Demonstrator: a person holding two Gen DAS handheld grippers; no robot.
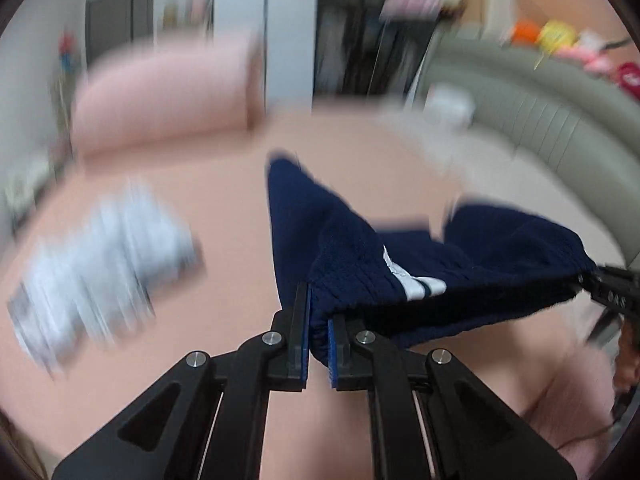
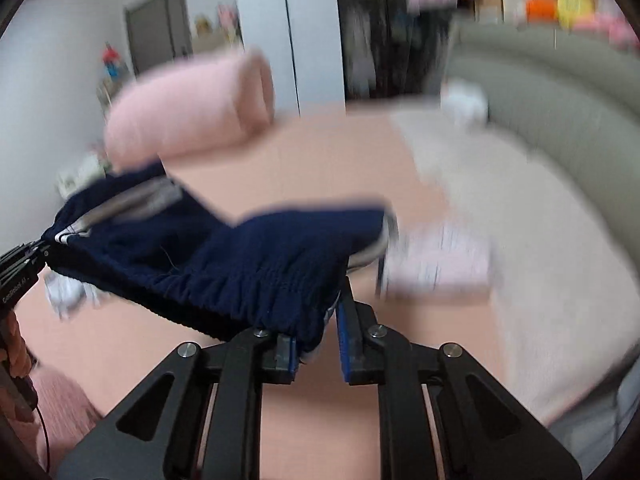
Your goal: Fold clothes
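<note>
A navy knit garment (image 1: 500, 252) with white stripes and an elastic waistband hangs stretched above the pink bed sheet (image 1: 224, 200). In the left wrist view my left gripper (image 1: 319, 308) is shut on one end of the waistband. The right gripper (image 1: 608, 284) pinches the other end at the picture's right edge. In the right wrist view my right gripper (image 2: 320, 320) is shut on the bunched waistband of the navy garment (image 2: 240, 248), whose cloth covers its left finger. The left gripper (image 2: 24, 260) holds the far end at the left edge. Both views are blurred.
A rolled pink blanket (image 2: 188, 112) lies at the back of the bed. A grey-white folded garment (image 1: 100, 264) rests on the sheet, and a cream blanket (image 2: 540, 280) covers the right side. A grey-green padded headboard (image 1: 540, 112) curves behind. A person's hand (image 2: 18, 344) shows at the left.
</note>
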